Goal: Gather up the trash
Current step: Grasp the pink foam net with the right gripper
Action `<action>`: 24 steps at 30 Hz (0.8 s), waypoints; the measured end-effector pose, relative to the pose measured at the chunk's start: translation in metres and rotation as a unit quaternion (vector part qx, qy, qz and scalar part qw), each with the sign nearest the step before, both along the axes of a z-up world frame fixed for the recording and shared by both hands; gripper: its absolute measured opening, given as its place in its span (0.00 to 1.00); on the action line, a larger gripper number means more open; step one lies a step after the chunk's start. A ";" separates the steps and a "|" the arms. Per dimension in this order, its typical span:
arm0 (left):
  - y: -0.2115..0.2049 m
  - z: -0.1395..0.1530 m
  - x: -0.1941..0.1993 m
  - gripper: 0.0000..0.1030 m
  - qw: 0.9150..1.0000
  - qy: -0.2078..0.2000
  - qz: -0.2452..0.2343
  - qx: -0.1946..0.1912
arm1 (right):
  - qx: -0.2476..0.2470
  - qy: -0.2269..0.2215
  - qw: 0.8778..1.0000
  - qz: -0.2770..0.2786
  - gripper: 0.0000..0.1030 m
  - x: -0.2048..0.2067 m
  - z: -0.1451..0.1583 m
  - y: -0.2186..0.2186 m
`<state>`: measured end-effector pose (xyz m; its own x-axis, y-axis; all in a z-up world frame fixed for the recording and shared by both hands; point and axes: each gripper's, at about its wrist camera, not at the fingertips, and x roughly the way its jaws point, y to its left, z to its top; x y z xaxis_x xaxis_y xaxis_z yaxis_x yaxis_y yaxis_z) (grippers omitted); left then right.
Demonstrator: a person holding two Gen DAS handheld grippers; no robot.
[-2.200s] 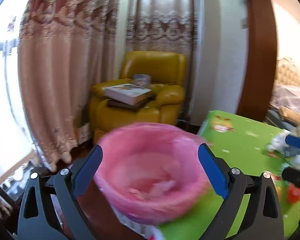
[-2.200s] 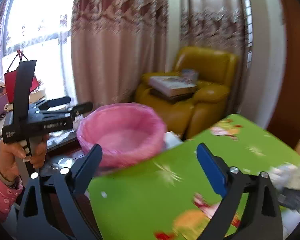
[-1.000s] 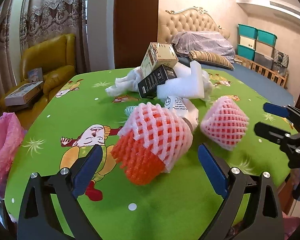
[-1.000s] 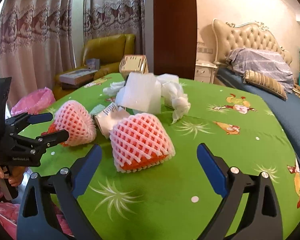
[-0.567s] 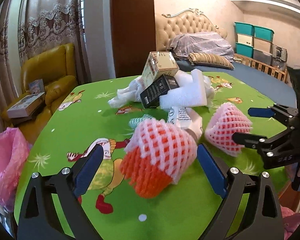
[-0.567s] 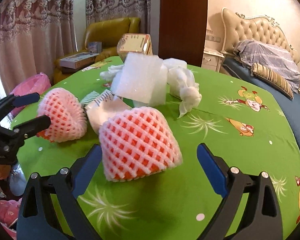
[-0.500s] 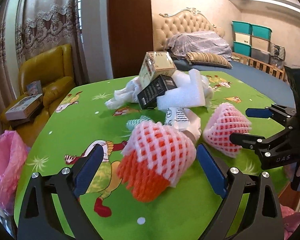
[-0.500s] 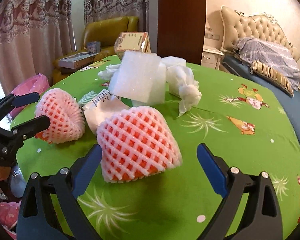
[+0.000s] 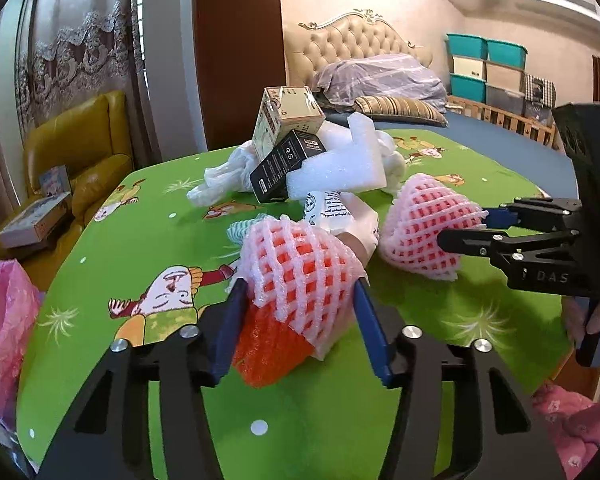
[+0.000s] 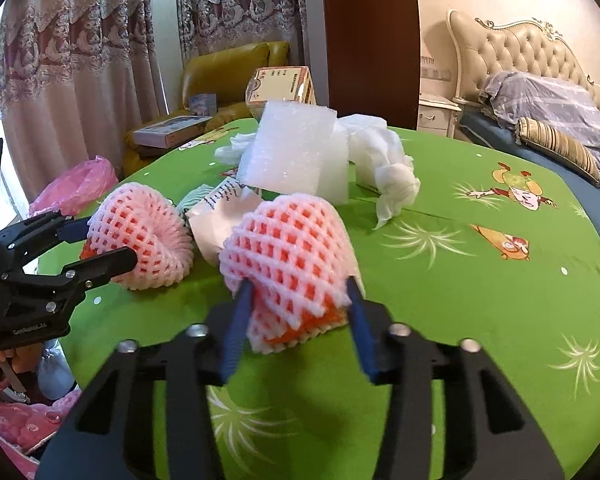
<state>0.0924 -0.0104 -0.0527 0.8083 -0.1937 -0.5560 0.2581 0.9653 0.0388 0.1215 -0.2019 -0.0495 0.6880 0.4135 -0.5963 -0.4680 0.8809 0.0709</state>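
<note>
While each hand-held gripper [image 9: 298,322] [image 10: 300,318] clamps a foam net [image 9: 300,276] [image 10: 290,248], both nets rest on the table [image 9: 148,240].

— Furniture noted?
— Yellow leather armchair [image 9: 80,152] by lace-trimmed curtains [image 10: 80,52]; bed with tufted cream headboard [image 10: 516,52] and striped bolster [image 10: 560,148]; teal storage bins [image 9: 486,64] stacked by the far wall.
— Light?
— Daylight through the curtained window; dark wooden door panel [image 9: 240,48] beyond.

Soft foam netting [image 9: 300,268] looks spongy and matt; the tabletop [image 9: 148,232] wears smooth printed cloth; the armchair [image 9: 84,148] is glossy leather.
</note>
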 end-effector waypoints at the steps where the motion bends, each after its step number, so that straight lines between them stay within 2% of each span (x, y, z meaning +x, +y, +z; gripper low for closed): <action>1: 0.001 0.000 -0.001 0.44 1.000 0.000 0.001 -0.004 | 0.005 0.000 1.000 0.000 0.31 -0.001 0.001 -0.001; 8: 0.012 0.002 -0.006 0.41 1.000 0.001 0.007 -0.029 | 0.022 -0.006 1.000 -0.004 0.26 -0.007 0.003 -0.006; 24: 0.025 0.016 -0.029 0.40 0.999 -0.019 0.025 -0.036 | 0.036 -0.027 0.999 -0.003 0.25 -0.025 0.017 -0.006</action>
<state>0.0635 0.0148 -0.0366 0.8386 -0.1912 -0.5101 0.2090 0.9776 -0.0227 0.0969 -0.2077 -0.0329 0.7213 0.4497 -0.5267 -0.4681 0.8771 0.1078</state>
